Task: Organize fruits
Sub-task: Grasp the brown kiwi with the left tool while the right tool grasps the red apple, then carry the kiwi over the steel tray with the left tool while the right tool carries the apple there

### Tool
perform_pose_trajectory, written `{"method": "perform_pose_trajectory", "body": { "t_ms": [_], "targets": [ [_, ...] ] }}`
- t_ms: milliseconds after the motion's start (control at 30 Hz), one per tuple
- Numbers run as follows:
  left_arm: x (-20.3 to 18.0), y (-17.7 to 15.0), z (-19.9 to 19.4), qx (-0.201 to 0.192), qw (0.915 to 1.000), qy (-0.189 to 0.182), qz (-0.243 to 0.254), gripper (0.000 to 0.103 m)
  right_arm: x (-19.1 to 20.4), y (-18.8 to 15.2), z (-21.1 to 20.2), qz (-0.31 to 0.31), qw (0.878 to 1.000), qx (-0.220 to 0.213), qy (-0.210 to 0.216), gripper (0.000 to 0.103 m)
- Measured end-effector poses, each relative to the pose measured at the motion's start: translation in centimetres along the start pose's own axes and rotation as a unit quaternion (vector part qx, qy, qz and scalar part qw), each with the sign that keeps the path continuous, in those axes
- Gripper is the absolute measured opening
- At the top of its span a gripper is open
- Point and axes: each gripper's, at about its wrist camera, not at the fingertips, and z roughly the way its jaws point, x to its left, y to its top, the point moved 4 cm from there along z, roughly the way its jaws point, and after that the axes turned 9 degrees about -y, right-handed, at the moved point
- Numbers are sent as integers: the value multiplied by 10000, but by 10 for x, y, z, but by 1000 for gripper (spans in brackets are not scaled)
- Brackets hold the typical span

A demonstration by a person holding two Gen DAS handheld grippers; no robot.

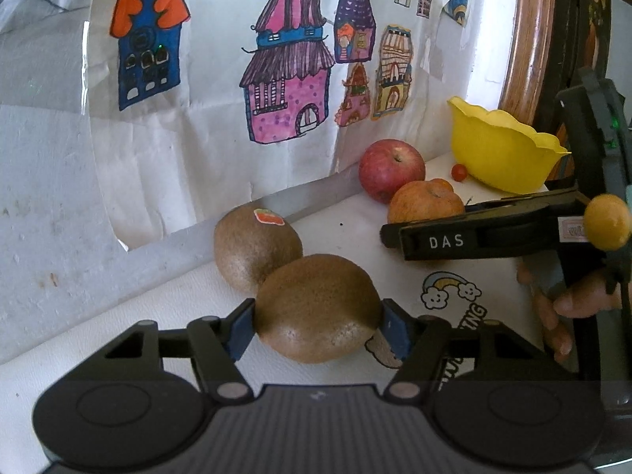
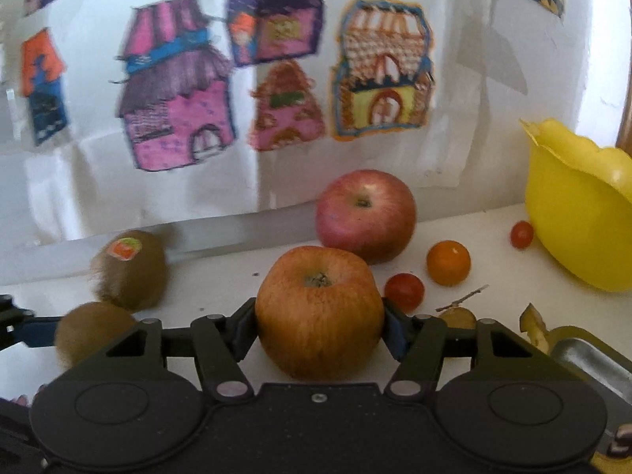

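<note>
Both tongs gripping fruit on the tabletop [image 1: 347, 233]; slips are the risk.

I am pinching a kiwi [image 1: 318, 308] in my left tongs [image 1: 316, 328], part-open, and an orange-red apple [image 2: 320, 312] in my right tongs [image 2: 320, 330], likewise. Either round fruit could be rolling free, nudging the stickered kiwi [image 1: 256, 249]; beyond, the yellow bowl [image 2: 580, 221] is waiting.

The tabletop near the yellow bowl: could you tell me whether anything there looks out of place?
Yes. A small dry twig lies on the white tabletop among the cherry tomatoes, beside a brownish scrap that is too hidden to identify. It looks like debris rather than fruit. The yellow bowl looks intact.
</note>
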Motion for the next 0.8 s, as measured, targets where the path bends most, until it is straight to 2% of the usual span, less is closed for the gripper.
{"method": "perform_pose_trajectory", "body": {
  "t_ms": [167,433,800],
  "targets": [
    [-6,-5,-6,89,9998,-178,59,70,8,2,-27,-161,9997,-76,181,64],
    [-15,-16,-24,134,9994,-309,105,70,1,-7,-80,45,9991,-326,273,64],
    [-46,-16,-55,-97,9977,-613,270,70,-34,-25,-166,234,9962,-841,15,64]
  ]
}}
